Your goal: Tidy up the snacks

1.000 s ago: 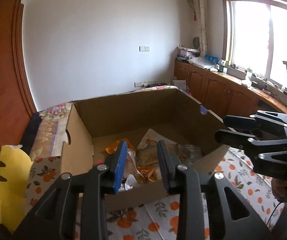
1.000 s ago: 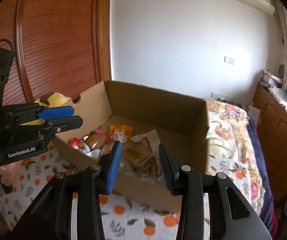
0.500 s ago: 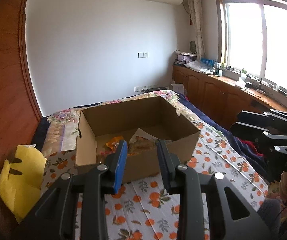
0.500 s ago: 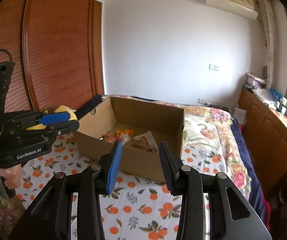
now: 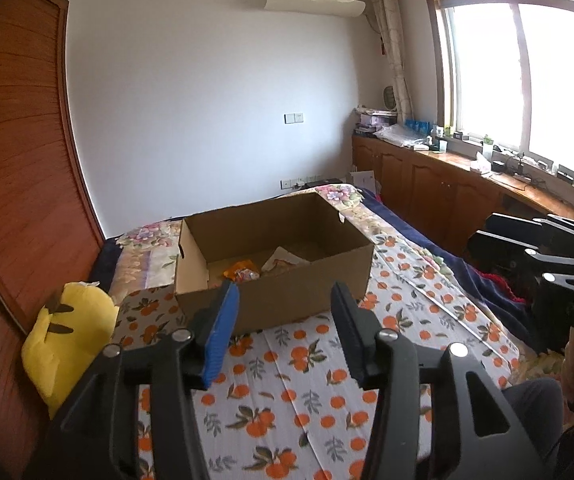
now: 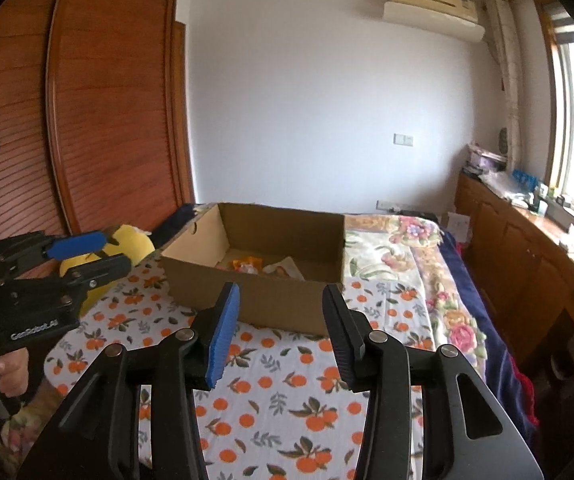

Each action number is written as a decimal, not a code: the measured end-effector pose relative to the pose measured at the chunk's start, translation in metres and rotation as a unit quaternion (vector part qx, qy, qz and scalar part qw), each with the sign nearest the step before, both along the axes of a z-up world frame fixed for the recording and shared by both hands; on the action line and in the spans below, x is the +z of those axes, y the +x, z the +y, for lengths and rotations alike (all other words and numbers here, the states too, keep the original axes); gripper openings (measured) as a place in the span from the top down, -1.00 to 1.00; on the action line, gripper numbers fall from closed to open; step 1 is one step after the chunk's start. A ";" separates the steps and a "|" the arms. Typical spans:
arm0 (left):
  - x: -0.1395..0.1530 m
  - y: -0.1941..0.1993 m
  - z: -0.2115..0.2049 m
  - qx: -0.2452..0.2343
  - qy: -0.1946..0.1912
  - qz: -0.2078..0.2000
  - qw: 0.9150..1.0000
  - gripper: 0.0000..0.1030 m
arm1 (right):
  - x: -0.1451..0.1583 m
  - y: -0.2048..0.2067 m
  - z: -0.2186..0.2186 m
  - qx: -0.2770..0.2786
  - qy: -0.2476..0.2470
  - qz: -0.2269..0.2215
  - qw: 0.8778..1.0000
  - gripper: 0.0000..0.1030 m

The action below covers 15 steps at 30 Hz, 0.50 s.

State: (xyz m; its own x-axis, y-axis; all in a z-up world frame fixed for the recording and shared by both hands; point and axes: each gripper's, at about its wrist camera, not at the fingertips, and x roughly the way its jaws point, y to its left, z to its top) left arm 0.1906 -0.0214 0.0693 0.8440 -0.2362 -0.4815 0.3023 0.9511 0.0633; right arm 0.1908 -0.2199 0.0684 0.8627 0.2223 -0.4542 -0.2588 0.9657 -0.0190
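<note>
A bed [image 5: 327,380] covered in an orange-print sheet filled the room's middle, and on it sat an open cardboard box [image 5: 287,296], its long axis running across the bed from the wardrobe side toward the window side. Snack packets [image 5: 243,274] lay loose on the box floor, among them an orange wrapper and a pale crumpled one; their printing was too small to read. A yellow plush toy [image 5: 67,340] rested on the bed just beside the box's left end, near the slatted wooden wardrobe [image 6: 107,120]. The left claw [image 5: 285,332] hung above the sheet short of the box's near wall, its jaws spread wide with nothing between them. The right claw [image 6: 281,328] was likewise held short of the box, jaws wide and holding nothing. In the right wrist view the left claw's black body bore the white lettering "GenRobot.AI".
</note>
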 end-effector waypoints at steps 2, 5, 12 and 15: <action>0.001 -0.010 0.001 0.004 -0.001 -0.004 1.000 0.04 | -0.001 -0.008 -0.003 -0.003 0.005 0.003 1.000 0.16; 0.000 -0.025 0.002 0.012 0.001 -0.009 1.000 0.03 | -0.003 -0.020 -0.007 -0.012 0.005 0.002 1.000 0.15; -0.010 -0.057 0.007 0.032 -0.019 -0.013 0.999 -0.10 | -0.010 -0.048 -0.015 -0.026 0.014 0.000 1.000 0.09; -0.018 -0.068 0.006 0.037 -0.023 -0.013 0.999 -0.26 | -0.016 -0.058 -0.017 -0.032 0.016 0.000 0.999 -0.07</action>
